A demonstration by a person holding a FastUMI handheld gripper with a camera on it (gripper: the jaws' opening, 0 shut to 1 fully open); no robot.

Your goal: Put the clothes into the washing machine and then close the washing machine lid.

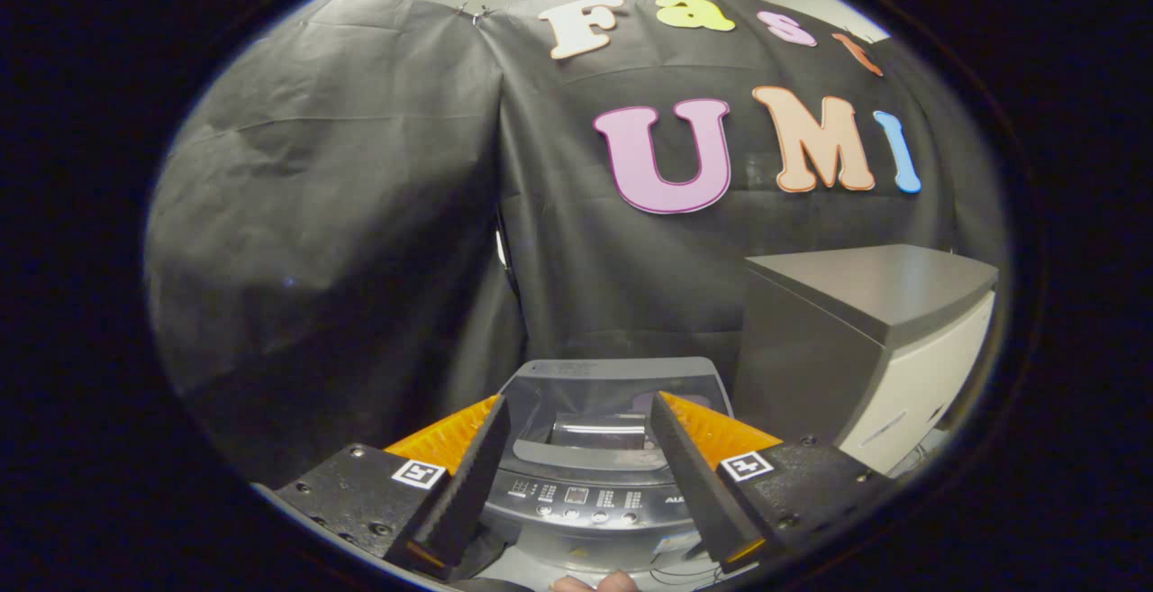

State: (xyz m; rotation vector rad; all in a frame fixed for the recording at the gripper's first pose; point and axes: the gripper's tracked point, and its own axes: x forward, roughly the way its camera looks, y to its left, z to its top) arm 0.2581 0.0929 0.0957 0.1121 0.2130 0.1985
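Item one: your gripper [581,430], fingers spread wide apart, nothing between the pads, held above the machine. Item two: washing machine [594,484], small, grey, seen between and just beyond your fingers, control panel [585,497] nearest you, clear lid [612,394] lying down. Item three: grey cabinet [865,340], just beside the machine. Item four: fingertips [594,583] of a person below the panel.

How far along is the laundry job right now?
The grey top-loading washing machine already appears to have its translucent lid raised. The gripper hovers above the machine, jaws apart and empty, so no clothes are in hand. I cannot tell whether clothes are inside. Loading, if undone, and closing the lid remain.
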